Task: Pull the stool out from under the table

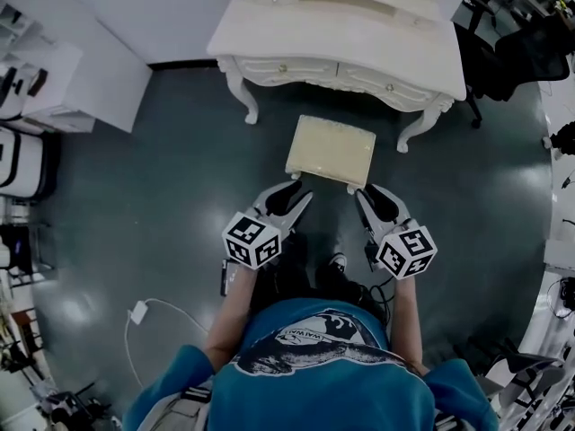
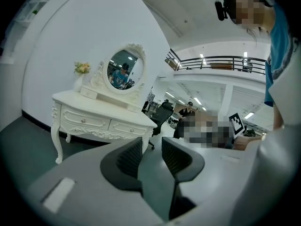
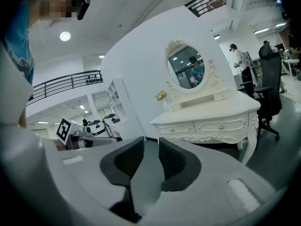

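In the head view the stool (image 1: 331, 149), with a cream cushioned top, stands on the dark floor just in front of the white dressing table (image 1: 341, 43), clear of its front edge. My left gripper (image 1: 301, 193) hovers near the stool's near left corner and my right gripper (image 1: 359, 193) near its near right corner; neither touches it. Both point forward, almost level. In the left gripper view the jaws (image 2: 151, 142) stand a narrow gap apart with nothing between them. The right gripper (image 3: 150, 142) shows the same. Neither gripper view shows the stool.
The dressing table (image 2: 94, 107) carries an oval mirror (image 2: 123, 73) and has curved legs either side of the stool. White shelving (image 1: 54, 79) stands at the left, a black office chair (image 1: 521, 52) at the right. A white charger and cable (image 1: 139, 312) lie on the floor behind my left.
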`<state>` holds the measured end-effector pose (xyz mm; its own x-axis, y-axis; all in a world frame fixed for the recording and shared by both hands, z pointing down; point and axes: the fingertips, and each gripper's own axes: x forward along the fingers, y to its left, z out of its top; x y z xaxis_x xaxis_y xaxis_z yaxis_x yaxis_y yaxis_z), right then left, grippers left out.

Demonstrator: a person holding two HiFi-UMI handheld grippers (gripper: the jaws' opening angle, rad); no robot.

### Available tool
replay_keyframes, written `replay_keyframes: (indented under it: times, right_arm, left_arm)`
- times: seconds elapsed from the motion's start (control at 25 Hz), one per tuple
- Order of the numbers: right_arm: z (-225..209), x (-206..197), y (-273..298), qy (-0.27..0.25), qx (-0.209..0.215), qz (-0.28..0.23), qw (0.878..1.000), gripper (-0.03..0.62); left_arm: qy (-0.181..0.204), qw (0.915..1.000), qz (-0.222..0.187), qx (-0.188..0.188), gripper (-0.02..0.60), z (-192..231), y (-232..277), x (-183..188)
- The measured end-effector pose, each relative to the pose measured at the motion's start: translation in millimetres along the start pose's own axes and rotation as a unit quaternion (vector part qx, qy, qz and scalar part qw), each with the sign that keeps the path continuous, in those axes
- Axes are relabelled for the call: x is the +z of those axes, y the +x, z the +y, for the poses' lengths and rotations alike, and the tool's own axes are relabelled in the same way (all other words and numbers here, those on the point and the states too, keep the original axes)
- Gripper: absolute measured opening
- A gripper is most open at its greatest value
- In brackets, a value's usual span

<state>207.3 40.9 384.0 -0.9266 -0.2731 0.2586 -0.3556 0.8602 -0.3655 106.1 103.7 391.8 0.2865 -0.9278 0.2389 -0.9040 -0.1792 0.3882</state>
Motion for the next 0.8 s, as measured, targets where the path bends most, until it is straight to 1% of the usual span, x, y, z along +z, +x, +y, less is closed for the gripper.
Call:
replay_keyframes:
  times: [0.12, 0.32, 0.52, 0.68, 0.76, 0.8]
  right_arm:
    - [3.8, 0.1, -15.9, -0.003, 0.009, 0.001, 1.000, 0.075]
    - [8.7, 3.0, -42.1, -0.017, 0.024, -0.015, 0.999, 0.054]
    - [17.5, 7.8, -70.0, -0.025, 0.037, -0.038, 0.998, 0.020]
    - [22.4, 5.6, -83.0, -0.033, 0.044, -0.043, 0.998, -0.006]
    - [24.9, 4.5, -88.0, -0.036, 0.048, -0.046, 0.997, -0.008]
    - [27.0, 3.9, -90.2, -0.038, 0.050, -0.047, 0.997, -0.008]
  left_arm:
    - [-0.003, 1.0000, -0.007, -0.004, 0.137, -25.2, 0.4, 0.4]
    - [0.016, 0.9997, -0.016, -0.003, 0.123, -59.0, 2.9, -0.3]
    - [0.029, 0.9992, -0.028, -0.003, 0.075, -90.3, 0.0, -4.0]
    - [0.038, 0.9988, -0.030, 0.000, 0.040, -106.7, -2.3, -8.3]
    - [0.045, 0.9985, -0.030, -0.001, 0.014, -114.3, -3.8, -9.4]
    - [0.048, 0.9984, -0.031, -0.003, 0.012, -118.0, -5.2, -9.7]
